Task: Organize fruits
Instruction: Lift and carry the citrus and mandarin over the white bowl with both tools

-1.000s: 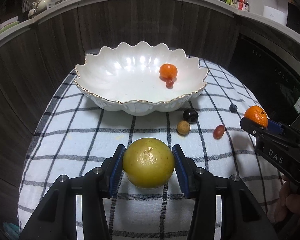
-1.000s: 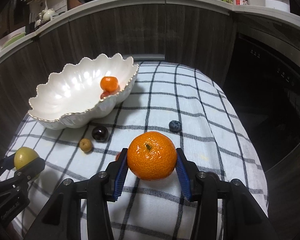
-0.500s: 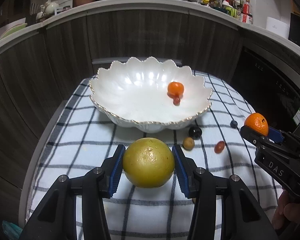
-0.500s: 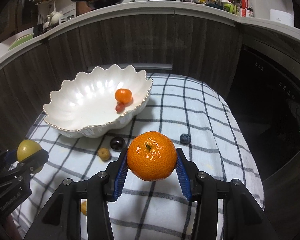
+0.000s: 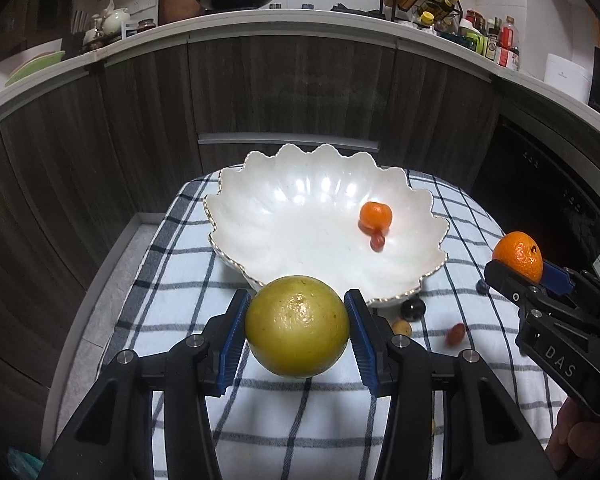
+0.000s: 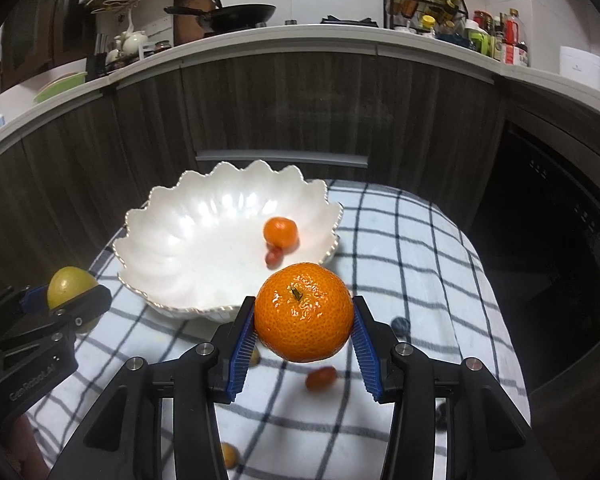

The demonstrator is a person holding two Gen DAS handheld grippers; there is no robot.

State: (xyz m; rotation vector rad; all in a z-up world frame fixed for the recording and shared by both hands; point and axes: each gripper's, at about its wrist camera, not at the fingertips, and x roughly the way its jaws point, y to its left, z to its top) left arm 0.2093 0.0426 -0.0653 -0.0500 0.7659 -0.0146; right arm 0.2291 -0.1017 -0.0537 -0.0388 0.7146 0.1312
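My left gripper [image 5: 297,328] is shut on a yellow-green citrus fruit [image 5: 297,326], held above the checked cloth just in front of the white scalloped bowl [image 5: 260,216]. My right gripper [image 6: 303,330] is shut on an orange mandarin [image 6: 303,312], raised near the bowl's [image 6: 172,240] right rim. In the left wrist view the right gripper [image 5: 518,270] with its mandarin [image 5: 518,255] shows at the right edge. Inside the bowl lie a small mandarin [image 5: 375,215] and a red grape tomato [image 5: 377,241].
On the checked cloth [image 5: 172,288] lie a dark round fruit [image 5: 413,309], a small tan fruit [image 5: 401,327], a red grape tomato [image 5: 455,333] and a blueberry [image 6: 401,325]. Dark cabinet fronts rise behind the table. A dark appliance stands at the right.
Both grippers have risen with their fruits and come closer to the bowl; the cloth and the loose fruits now lie lower beneath them. Both grips are unchanged.
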